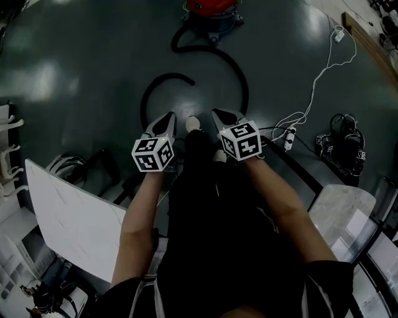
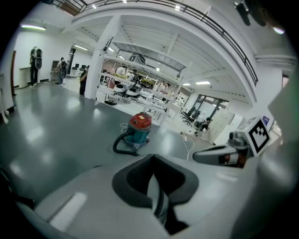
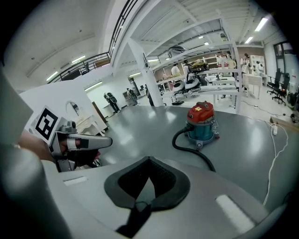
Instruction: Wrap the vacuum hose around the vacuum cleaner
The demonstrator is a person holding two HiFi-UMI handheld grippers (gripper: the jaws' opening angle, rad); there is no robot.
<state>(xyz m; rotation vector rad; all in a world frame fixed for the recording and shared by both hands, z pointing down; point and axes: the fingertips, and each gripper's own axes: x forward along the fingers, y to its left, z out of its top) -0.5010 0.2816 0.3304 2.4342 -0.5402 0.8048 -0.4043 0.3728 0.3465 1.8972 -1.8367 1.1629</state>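
Black vacuum hose (image 1: 168, 76) loose on floor (image 1: 93, 49) before red vacuum cleaner (image 1: 211, 9)

We see the red-lidded, teal-bodied canister vacuum cleaner (image 1: 211, 9) standing upright at the far end. Its black flexible hose (image 1: 244, 84) lies unwrapped, snaking nearer in loose curves.

The left claw (image 1: 170, 118) and right claw (image 1: 219, 114), both closed, hover near the black hose (image 1: 245, 93) trailing from the vacuum cleaner (image 1: 211, 12).

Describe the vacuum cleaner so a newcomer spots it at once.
On the dark grey floor ahead of the person stands the vacuum cleaner. Its red lid, teal drum and trailing black hose set it apart from the white cable nearby.
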